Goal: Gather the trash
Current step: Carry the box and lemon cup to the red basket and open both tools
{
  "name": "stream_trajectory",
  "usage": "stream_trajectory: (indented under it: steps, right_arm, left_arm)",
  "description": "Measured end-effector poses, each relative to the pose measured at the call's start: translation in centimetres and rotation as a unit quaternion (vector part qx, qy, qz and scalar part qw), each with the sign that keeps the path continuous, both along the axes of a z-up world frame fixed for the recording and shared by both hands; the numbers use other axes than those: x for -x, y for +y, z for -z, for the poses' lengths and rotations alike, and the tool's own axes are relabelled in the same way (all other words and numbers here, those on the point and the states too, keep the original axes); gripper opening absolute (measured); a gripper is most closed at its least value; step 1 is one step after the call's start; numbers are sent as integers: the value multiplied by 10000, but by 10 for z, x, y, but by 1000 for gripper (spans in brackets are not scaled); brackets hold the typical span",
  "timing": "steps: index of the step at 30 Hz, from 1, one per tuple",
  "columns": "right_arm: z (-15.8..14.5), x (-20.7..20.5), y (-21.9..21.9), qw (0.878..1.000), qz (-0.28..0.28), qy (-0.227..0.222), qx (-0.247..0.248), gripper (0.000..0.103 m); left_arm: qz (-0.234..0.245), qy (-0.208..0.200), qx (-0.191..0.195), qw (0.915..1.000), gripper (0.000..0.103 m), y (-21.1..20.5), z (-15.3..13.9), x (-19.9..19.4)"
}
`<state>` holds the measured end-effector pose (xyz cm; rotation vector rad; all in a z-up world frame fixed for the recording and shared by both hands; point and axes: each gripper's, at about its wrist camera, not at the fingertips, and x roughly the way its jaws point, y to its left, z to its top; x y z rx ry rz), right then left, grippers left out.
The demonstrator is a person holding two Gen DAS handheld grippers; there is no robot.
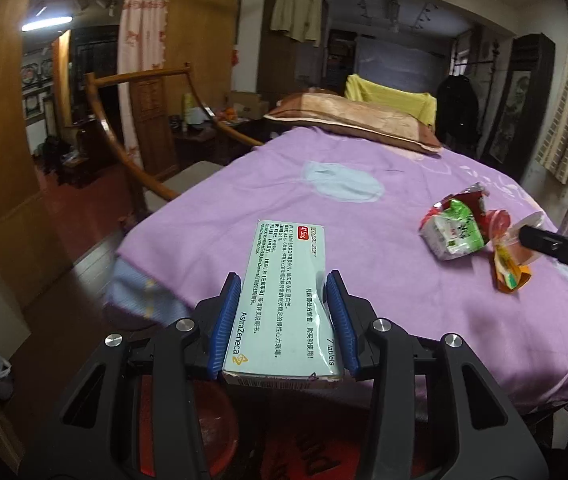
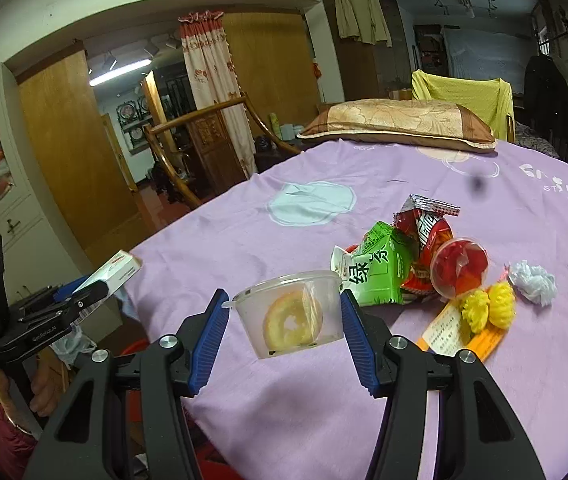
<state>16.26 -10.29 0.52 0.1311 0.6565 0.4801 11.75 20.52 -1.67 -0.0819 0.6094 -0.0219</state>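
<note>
Fingers of the left gripper, padded in blue, clamp one pale green medicine box by its long sides at the near edge of a bed with a purple sheet; the box's near end is scuffed and most of its small print is too fine to read. Below the gripper something red is largely hidden by the black frame. In the right wrist view, the same left gripper shows at the left edge with part of a hand under it, cut off by the frame.

At centre, the right gripper has one clear plastic cup between its two blue pads, a round orange slice-like piece visible inside; the right pad touches the rim, but whether the left pad presses the cup cannot be told.

Further right, on the sheet, lie one green carton, one red wrapper, one red-filled clear cup, two yellow ruffled pieces on an orange packet, and one crumpled white wad. One pillow rests at the bed's far end.
</note>
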Motion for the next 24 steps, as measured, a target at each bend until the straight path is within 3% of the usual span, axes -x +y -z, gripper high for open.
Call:
stream_trajectory:
  steps: [8,10,11,12,24]
  right_arm:
    - [-7,14,16,9998,-155,-62,69,56]
    - [-6,12,28,9996,-248,-27,110,56]
    - [-6,11,35,9994,-322,2,135,56]
    - [-4,10,44,9991,-397,33,164,56]
    - [12,16,146,9882,-1359,331,618,56]
  left_arm:
    - [-749,395,-8,9964,45,62,41,33]
    - [-992,644,-123,9929,61,76,59,32]
    - [-1142,737,-189,9905,79,82,67,32]
    - [-1260,778,-221,9887,89,87,73,33]
    - [-1969,881,240,9762,96,147,105,58]
